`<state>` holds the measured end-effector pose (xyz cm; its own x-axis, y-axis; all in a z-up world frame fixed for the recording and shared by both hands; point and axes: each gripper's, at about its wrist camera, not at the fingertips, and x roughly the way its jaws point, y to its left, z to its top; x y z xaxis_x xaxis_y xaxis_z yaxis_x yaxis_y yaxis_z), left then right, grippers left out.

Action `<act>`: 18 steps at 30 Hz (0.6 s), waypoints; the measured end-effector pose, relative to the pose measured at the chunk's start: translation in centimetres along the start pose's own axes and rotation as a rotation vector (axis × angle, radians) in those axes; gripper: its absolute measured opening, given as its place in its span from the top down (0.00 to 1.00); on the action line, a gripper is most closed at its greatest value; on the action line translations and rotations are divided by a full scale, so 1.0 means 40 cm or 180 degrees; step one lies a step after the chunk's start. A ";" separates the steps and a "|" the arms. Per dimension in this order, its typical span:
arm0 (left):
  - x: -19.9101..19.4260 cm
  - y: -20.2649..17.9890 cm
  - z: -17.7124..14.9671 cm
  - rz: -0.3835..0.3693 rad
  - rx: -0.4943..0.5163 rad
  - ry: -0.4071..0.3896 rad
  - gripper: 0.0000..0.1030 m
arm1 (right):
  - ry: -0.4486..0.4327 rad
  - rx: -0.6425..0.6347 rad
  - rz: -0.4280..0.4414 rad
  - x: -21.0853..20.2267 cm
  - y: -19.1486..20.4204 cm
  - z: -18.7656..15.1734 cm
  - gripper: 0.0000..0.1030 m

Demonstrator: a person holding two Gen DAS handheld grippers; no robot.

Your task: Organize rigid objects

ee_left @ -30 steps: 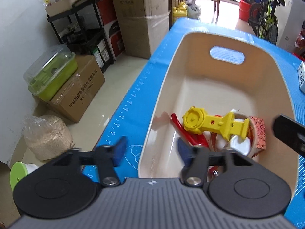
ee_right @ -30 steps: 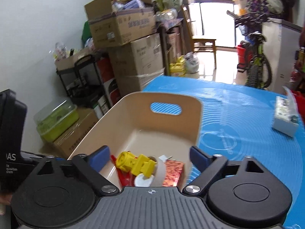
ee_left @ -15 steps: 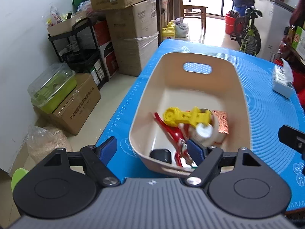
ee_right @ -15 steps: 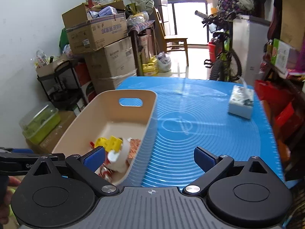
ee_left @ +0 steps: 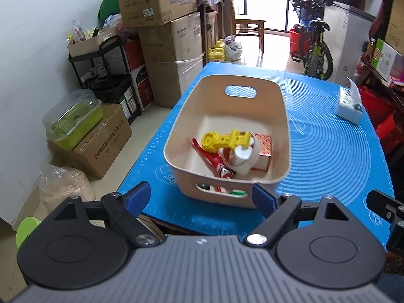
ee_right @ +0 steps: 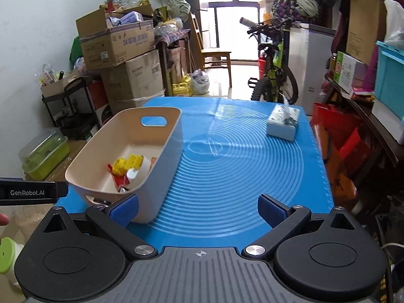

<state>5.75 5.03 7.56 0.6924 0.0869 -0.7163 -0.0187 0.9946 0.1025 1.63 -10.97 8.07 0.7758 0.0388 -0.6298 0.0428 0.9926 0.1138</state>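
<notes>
Toys and small hard things lie piled in the beige basket (ee_left: 284,116), which sits by the left edge of the blue mat (ee_left: 328,151), so they stay in one place. A yellow plastic toy (ee_left: 227,138) rests on top, with a red tool (ee_left: 210,157) under it and a small red box (ee_left: 263,146) just beside it. The left gripper (ee_left: 204,197) has nothing between its jaws, which are opening. The right gripper (ee_right: 198,208) is wide and empty too. A tissue pack (ee_right: 282,122) waits near the far right corner.
</notes>
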 end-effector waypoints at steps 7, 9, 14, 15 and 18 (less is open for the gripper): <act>-0.052 -0.045 -0.047 -0.0064 0.0153 -0.0101 0.15 | -0.0042 0.0014 -0.0134 -0.068 -0.042 -0.058 0.03; -0.067 -0.060 -0.063 -0.0069 0.0188 -0.0144 0.15 | -0.0038 0.0020 -0.0172 -0.079 -0.049 -0.073 0.03; -0.089 -0.095 -0.108 -0.0153 0.0269 -0.0174 0.15 | 0.0020 0.0094 -0.0203 -0.099 -0.075 -0.112 0.03; -0.092 -0.104 -0.118 -0.0160 0.0303 -0.0185 0.15 | 0.0018 0.0102 -0.0202 -0.104 -0.080 -0.119 0.03; -0.098 -0.116 -0.140 -0.0236 0.0341 -0.0185 0.15 | 0.0032 0.0110 -0.0207 -0.113 -0.093 -0.138 0.03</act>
<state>-0.92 0.42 6.00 0.7297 0.0069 -0.6837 0.1091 0.9860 0.1263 -5.51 -14.21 6.24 0.7643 -0.0242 -0.6444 0.1147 0.9885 0.0989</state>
